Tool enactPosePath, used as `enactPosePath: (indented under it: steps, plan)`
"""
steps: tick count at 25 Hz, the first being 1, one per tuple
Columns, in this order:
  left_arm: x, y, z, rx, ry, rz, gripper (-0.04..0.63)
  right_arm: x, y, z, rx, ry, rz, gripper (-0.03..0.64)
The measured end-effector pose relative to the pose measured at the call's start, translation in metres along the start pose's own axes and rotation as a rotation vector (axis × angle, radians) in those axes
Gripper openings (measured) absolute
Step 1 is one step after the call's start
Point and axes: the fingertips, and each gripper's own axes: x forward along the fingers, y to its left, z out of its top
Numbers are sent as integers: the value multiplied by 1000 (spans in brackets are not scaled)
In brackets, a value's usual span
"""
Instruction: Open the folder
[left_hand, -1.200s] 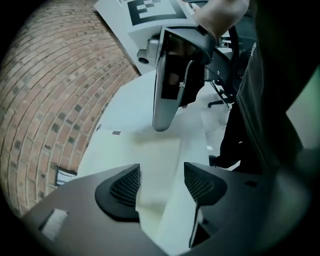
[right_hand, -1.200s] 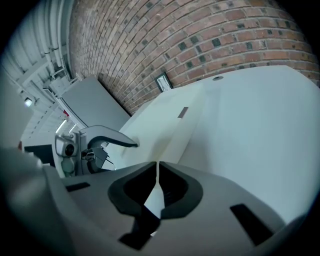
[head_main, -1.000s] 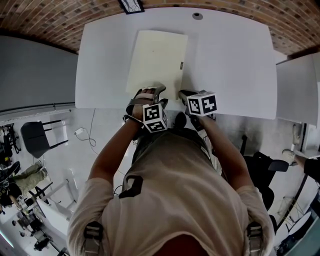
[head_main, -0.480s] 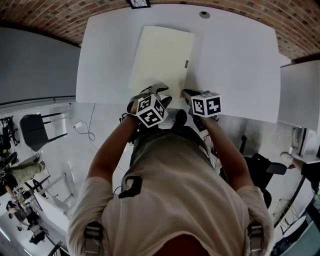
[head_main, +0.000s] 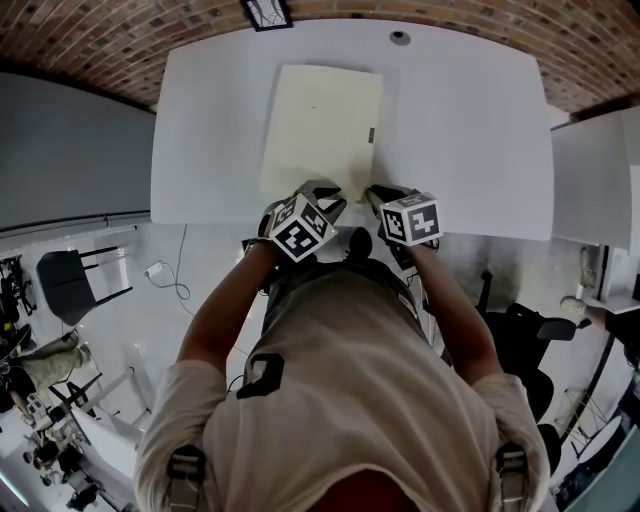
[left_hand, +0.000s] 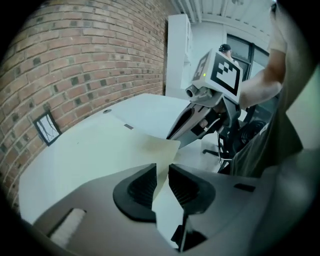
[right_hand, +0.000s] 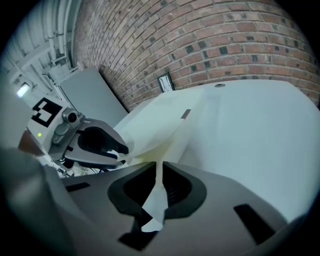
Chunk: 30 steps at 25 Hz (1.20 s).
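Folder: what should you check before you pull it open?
1. Right gripper pinches the near edge of the folder: ok, its jaws are shut on a sheet.
2. Left gripper pinches too: not ok. Its jaws have just been closing and a sheet stands between them, but a gap shows.
3. Each gripper has a different layer: cannot tell.
4. The two grippers are apart: ok.
5. Rest of the folder lies flat on the table: ok.
6. Small dark tab on the folder's right edge is unlocked: cannot tell.
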Motion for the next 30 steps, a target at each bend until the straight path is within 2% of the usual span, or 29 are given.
enactPosePath:
  steps: [2, 3, 4, 6, 10, 14, 17, 30]
  plan:
    - [0, 2, 2, -42, -23, -20, 64, -1, 3, 2, 20, -8, 19, 10]
    - [0, 3, 2, -54, -32, -27, 61, 0, 4, 2, 17, -5, 20, 62]
    - [0, 4, 2, -64, -40, -33, 58, 3, 4, 2, 8, 5, 13, 150]
    - [-3, 6, 4, -91, -62, -47, 52, 8, 4, 2, -5, 23, -9, 172]
    - [-10, 11, 9, -153, -112, -80, 41, 13, 1, 5, 38, 27, -12, 181]
    - [-12, 13, 11, -159, -136, -89, 37, 14, -4, 2, 126, 23, 4, 206]
    - [-20, 16, 14, -193, -165, -99, 35, 15, -5, 0, 186, 8, 15, 218]
    - [-27, 20, 21, -157, -184, -75, 32, 13, -7, -2, 219, -15, -16, 224]
